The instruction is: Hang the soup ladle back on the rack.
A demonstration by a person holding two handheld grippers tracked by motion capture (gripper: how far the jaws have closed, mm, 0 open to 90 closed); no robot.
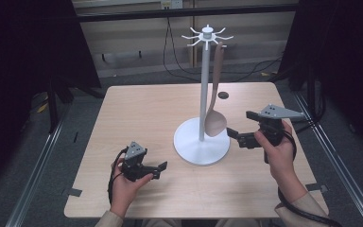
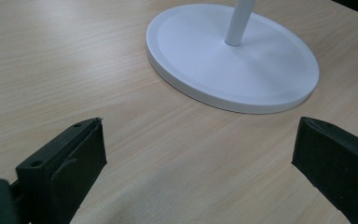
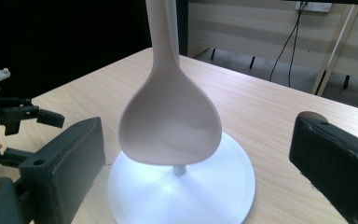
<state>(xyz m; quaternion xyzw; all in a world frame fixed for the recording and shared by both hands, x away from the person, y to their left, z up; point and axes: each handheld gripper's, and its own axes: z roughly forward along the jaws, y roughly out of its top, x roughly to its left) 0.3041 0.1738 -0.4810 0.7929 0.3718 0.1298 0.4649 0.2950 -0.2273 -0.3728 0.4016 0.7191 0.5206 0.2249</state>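
Right gripper [image 3: 196,154] wide open, seemingly around spoon [image 3: 170,121].

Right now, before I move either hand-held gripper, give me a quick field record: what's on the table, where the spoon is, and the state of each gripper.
table: light wood, holds a white stand
stand: upright pole on a round base, hooks at top
spoon: hangs from a hook, bowl down, above the base
left hand-held gripper: open, low over the table, left of the base
right hand-held gripper: open, beside the spoon's bowl, not touching it
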